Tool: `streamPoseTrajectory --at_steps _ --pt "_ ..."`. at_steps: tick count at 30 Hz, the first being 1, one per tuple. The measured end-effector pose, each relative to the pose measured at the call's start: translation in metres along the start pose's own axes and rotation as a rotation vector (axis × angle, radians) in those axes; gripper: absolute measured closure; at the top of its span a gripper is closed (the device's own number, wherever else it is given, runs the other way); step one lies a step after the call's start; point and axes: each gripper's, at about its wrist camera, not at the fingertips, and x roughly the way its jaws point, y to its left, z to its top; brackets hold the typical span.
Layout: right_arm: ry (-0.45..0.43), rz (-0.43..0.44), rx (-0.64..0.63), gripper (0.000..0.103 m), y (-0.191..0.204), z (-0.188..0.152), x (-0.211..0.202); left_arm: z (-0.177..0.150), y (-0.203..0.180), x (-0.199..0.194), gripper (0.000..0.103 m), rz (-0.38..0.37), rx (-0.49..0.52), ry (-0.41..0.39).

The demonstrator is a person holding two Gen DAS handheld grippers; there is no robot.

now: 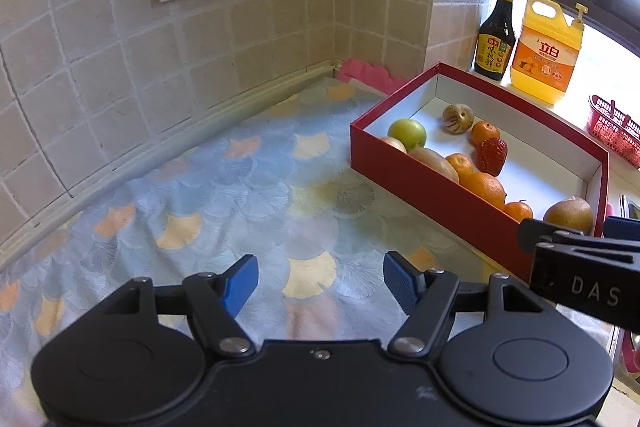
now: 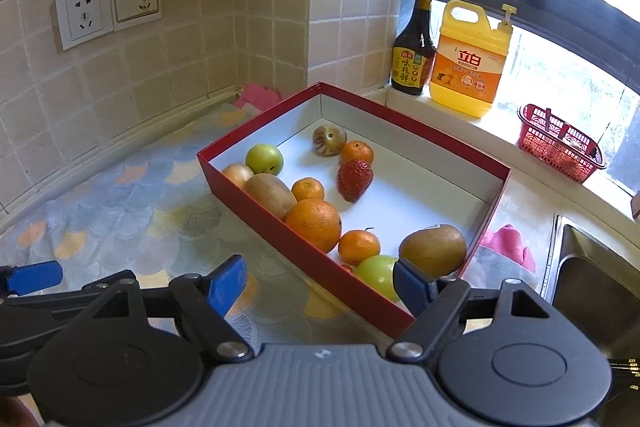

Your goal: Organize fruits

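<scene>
Here we see both left gripper (image 1: 320, 281) and right gripper (image 2: 318, 283) spread wide, empty; only right view shows us green apple (image 2: 378, 277) at red box (image 2: 280, 223) near corner, plus sink (image 2: 592, 283).

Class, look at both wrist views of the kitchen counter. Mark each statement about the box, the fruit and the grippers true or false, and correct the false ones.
1. The red strawberry lies inside the red cardboard box. True.
2. The left gripper grips an orange. False: it is open and empty.
3. The dark sauce bottle stands beside the yellow detergent jug. True.
4. The right gripper is shut. False: its jaws stand apart.
5. The box has a lid on. False: it is open-topped.
</scene>
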Motion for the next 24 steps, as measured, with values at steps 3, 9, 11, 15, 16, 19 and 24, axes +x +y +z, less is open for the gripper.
streamPoseTrajectory --at_steps 3,9,11,15,16,19,24 --pt "-0.003 -0.001 0.003 0.021 -0.002 0.0013 -0.0009 -0.0002 -0.0016 -0.0017 0.021 -0.001 0.002 0.001" --pt "-0.005 0.006 -0.005 0.021 -0.0008 0.0012 -0.002 0.0016 -0.0008 -0.002 0.021 -0.004 -0.01 0.011" --pt "-0.003 0.011 -0.006 0.021 0.0002 0.0013 -0.0022 0.0019 -0.0002 -0.0028 0.021 -0.004 -0.009 0.008" --pt "-0.013 0.013 -0.016 0.021 0.0015 0.0007 -0.0049 0.002 -0.0007 -0.0064 0.021 -0.001 -0.011 0.0" --pt "-0.014 0.012 -0.019 0.021 0.002 0.0006 -0.0052 0.0021 -0.001 -0.0069 0.021 -0.001 -0.011 -0.001" --pt "-0.017 0.008 -0.025 0.021 0.0032 0.0001 -0.006 0.002 -0.0019 -0.0077 0.021 0.0 -0.012 -0.002" --pt "-0.015 0.006 -0.022 0.021 0.0026 -0.0003 -0.0066 0.0023 -0.0014 -0.0082 0.021 -0.004 -0.01 0.0"
